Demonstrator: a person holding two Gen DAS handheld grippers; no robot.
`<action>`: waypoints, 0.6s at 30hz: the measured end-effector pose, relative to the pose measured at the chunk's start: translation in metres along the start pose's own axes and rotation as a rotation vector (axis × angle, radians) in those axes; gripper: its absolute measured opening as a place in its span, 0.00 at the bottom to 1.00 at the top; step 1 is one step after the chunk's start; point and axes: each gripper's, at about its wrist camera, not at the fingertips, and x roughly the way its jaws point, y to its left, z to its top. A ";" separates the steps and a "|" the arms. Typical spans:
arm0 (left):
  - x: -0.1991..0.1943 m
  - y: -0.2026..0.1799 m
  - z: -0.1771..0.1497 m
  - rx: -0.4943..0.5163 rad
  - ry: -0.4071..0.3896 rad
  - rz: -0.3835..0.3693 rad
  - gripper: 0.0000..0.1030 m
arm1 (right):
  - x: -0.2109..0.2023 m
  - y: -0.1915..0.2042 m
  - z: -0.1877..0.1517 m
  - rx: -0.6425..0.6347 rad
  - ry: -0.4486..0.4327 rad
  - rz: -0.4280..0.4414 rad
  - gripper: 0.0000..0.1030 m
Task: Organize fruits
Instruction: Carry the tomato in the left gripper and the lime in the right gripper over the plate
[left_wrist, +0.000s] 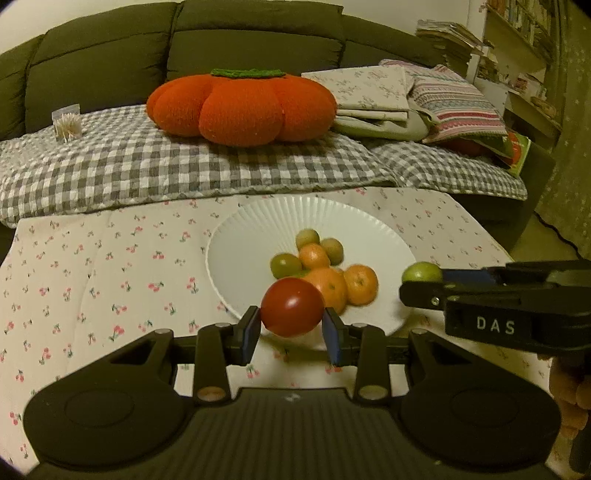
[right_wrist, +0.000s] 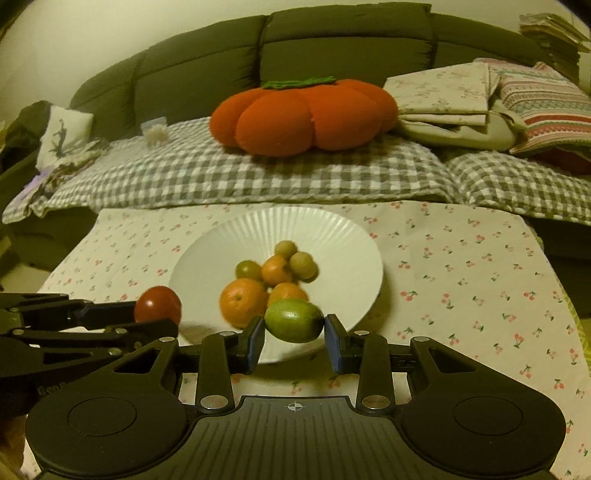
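Observation:
A white ribbed plate (left_wrist: 258, 221) (right_wrist: 332, 236) sits on the cherry-print tablecloth and holds three oranges (left_wrist: 360, 282) (right_wrist: 243, 301) and three small green fruits (left_wrist: 284, 264) (right_wrist: 303, 264). My left gripper (left_wrist: 291, 325) is shut on a red tomato (left_wrist: 292, 306) above the plate's near rim; the tomato also shows in the right wrist view (right_wrist: 157, 304). My right gripper (right_wrist: 294, 334) is shut on a green lime (right_wrist: 294, 320) above the plate's near edge; the lime also shows in the left wrist view (left_wrist: 421, 272).
Behind the table is a dark sofa with a grey checked blanket (left_wrist: 147, 166), an orange pumpkin cushion (left_wrist: 242, 105) (right_wrist: 303, 114), folded linens (left_wrist: 406, 99) and a toothpick holder (left_wrist: 67, 123). Shelves (left_wrist: 524, 55) stand at the far right.

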 end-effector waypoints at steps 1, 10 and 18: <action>0.002 -0.001 0.002 0.012 -0.005 0.014 0.34 | 0.002 -0.002 0.001 0.003 -0.001 -0.005 0.32; 0.021 -0.001 0.003 0.021 0.006 0.045 0.34 | 0.021 -0.014 0.004 0.028 0.008 -0.045 0.32; 0.030 0.003 0.000 0.004 0.032 0.041 0.34 | 0.032 -0.020 0.002 0.041 0.026 -0.056 0.32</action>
